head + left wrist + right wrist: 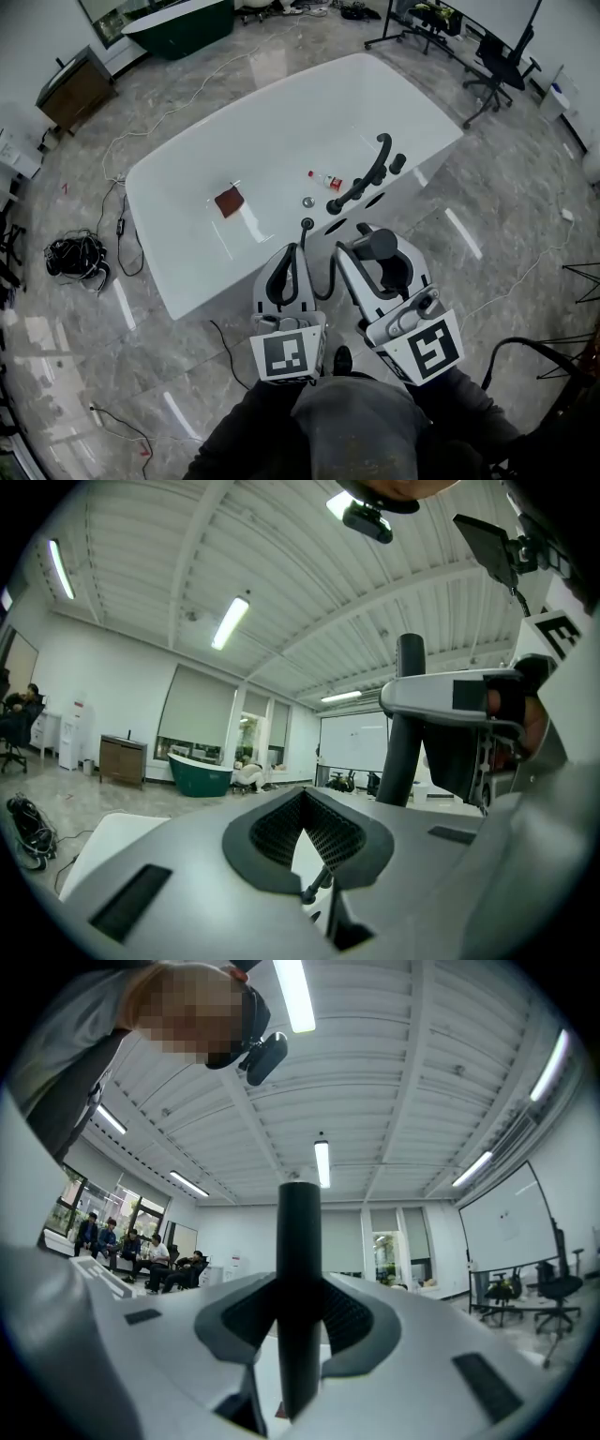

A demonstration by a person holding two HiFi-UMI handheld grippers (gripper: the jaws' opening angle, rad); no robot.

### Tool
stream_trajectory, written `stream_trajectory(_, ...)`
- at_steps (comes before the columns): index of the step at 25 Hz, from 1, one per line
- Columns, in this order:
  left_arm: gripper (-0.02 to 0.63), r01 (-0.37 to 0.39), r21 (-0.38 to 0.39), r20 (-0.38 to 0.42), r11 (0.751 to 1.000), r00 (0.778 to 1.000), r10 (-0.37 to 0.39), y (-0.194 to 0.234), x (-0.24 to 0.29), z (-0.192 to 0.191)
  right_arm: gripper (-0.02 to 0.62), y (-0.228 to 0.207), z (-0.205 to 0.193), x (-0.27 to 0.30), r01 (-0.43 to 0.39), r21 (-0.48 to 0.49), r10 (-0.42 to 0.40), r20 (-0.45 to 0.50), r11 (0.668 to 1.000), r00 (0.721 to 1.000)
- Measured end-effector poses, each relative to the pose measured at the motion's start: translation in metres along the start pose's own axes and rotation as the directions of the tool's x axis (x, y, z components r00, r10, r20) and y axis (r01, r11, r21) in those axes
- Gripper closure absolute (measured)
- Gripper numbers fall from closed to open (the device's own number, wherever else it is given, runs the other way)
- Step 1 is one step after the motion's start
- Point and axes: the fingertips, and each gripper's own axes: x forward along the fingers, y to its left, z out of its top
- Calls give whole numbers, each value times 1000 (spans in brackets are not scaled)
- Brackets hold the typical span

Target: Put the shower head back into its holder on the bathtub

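A person stands at the side of a big white bathtub (281, 131) with a gripper in each hand. The right gripper (382, 270) is squeezed tight on the shower head (373, 242). The dark handle stands straight up between its two jaws, and the grey head sticks out at the top. So the shower head is up in the air, just over the near edge of the tub, close to the black tap (361, 183). A thin dark hose (332, 277) hangs down between the two grippers.

The left gripper (291, 255) is just beside the right one. Its jaws are pressed together at the tips and nothing is in them.

On the tub's edge by the tap there are two dark holes (336, 227). Inside the tub lie a brown cloth (230, 202) and a small bottle (328, 180) with a red end. A heap of black cables (75, 255) sits on the grey floor to the left
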Motion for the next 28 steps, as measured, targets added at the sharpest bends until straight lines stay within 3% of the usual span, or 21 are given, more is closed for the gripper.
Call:
stream_trajectory(12, 603, 5, -9, 41, 1000, 999, -5, 6, 8, 12, 461, 8, 39, 11, -19, -45, 22, 74, 999, 997)
stream_trajectory(28, 604, 24, -16, 59, 1000, 998, -23, 4, 14, 16, 462, 14, 58, 13, -26, -62, 33, 119, 998, 992)
